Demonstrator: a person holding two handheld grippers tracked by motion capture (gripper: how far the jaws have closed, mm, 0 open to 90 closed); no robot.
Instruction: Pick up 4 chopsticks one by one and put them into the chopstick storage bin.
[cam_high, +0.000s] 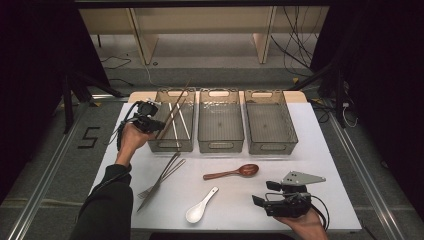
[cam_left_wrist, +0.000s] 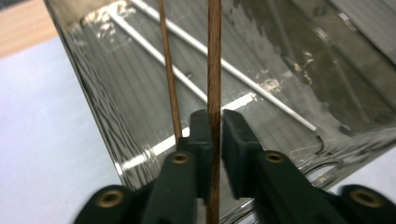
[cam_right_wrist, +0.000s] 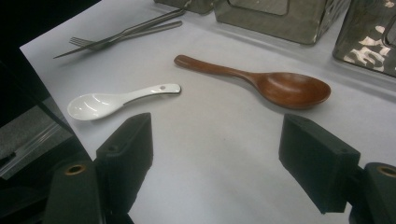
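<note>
My left gripper (cam_high: 158, 127) (cam_left_wrist: 215, 115) hangs over the near left corner of the left clear bin (cam_high: 170, 146) (cam_left_wrist: 107, 116), shut on a brown wooden chopstick (cam_high: 176, 106) (cam_left_wrist: 214, 56). That stick runs between the pads and slants up over the bin. A second brown chopstick (cam_left_wrist: 169, 70) passes just outside the left jaw. Two white chopsticks (cam_high: 184, 123) (cam_left_wrist: 233, 72) lie on the bin's floor. At the table's front right, my right gripper (cam_high: 265, 194) (cam_right_wrist: 217, 135) is open with nothing between its jaws. It faces a wooden spoon (cam_high: 235, 172) (cam_right_wrist: 280, 86) and a white ceramic spoon (cam_high: 200, 206) (cam_right_wrist: 116, 99).
A metal fork and knife (cam_high: 160, 180) (cam_right_wrist: 121, 33) lie crossed in front of the left bin. The middle bin (cam_high: 221, 146) and the right bin (cam_high: 270, 148) stand in a row along the back of the white table.
</note>
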